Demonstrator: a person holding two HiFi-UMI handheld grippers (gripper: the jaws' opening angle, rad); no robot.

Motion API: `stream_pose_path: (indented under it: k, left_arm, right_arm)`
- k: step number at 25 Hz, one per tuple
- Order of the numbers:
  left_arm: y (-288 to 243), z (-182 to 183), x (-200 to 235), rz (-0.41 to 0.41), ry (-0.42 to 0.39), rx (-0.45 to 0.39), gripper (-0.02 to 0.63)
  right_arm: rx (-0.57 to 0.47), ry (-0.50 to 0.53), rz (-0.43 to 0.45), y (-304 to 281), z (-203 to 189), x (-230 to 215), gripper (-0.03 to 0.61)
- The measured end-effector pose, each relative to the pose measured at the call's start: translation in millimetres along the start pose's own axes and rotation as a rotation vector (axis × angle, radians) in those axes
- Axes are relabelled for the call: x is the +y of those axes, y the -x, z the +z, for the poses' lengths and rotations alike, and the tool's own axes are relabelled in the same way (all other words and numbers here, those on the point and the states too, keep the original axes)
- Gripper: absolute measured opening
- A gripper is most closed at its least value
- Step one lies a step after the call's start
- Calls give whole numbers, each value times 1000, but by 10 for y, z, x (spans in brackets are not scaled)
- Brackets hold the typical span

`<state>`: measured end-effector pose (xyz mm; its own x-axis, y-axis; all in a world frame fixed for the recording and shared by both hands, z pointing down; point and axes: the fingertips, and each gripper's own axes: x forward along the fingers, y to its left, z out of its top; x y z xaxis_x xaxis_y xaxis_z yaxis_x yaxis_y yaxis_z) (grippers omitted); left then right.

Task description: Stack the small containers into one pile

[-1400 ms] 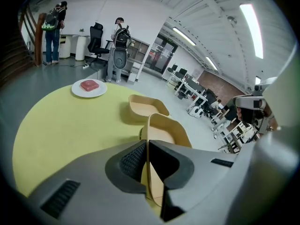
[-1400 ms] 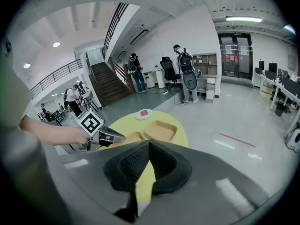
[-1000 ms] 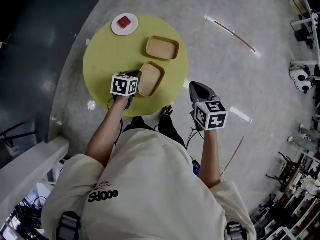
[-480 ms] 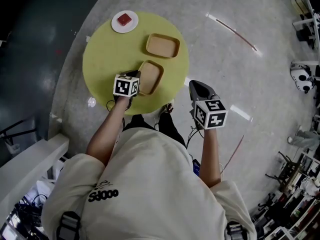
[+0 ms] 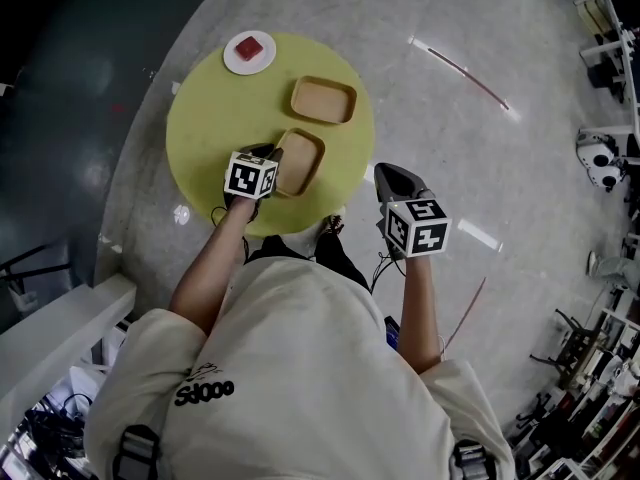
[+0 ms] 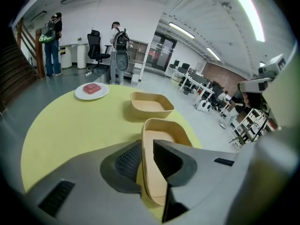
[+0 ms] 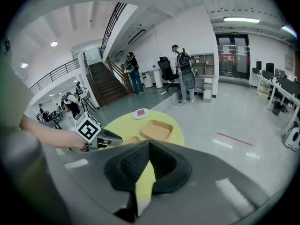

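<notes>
Two tan, shallow containers sit on the round yellow table. The near container has its left wall between the jaws of my left gripper, which is shut on that wall. The far container stands free just beyond it. My right gripper hangs off the table's right edge over the floor, shut with nothing in it.
A white plate with a red block sits at the table's far left edge. Grey floor with a red tape line surrounds the table. People and an office chair stand far behind.
My left gripper has rolled slightly while holding the near container's wall. The right gripper has not moved.
</notes>
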<state>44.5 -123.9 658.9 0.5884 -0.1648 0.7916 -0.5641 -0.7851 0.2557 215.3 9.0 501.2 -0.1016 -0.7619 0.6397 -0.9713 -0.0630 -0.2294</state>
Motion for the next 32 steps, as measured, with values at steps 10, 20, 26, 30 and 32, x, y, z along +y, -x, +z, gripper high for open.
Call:
stream_pose_path:
  k: [10, 20, 26, 30, 32]
  left_arm:
    - [445, 592, 18, -9, 9, -188, 8]
    - [756, 630, -21, -30, -27, -282, 6]
    - [830, 539, 77, -4, 4, -299, 6]
    - [822, 531, 114, 11, 13, -292, 6]
    - [804, 507, 114, 13, 17, -284, 6]
  right_arm:
    - [2, 45, 30, -231, 249, -110, 10]
    - [16, 46, 3, -809, 395, -446, 11]
    - [90, 79, 53, -1336, 191, -531, 11]
    - [138, 46, 65, -1642, 85, -646, 53]
    - [157, 21, 72, -1761, 50, -671, 74]
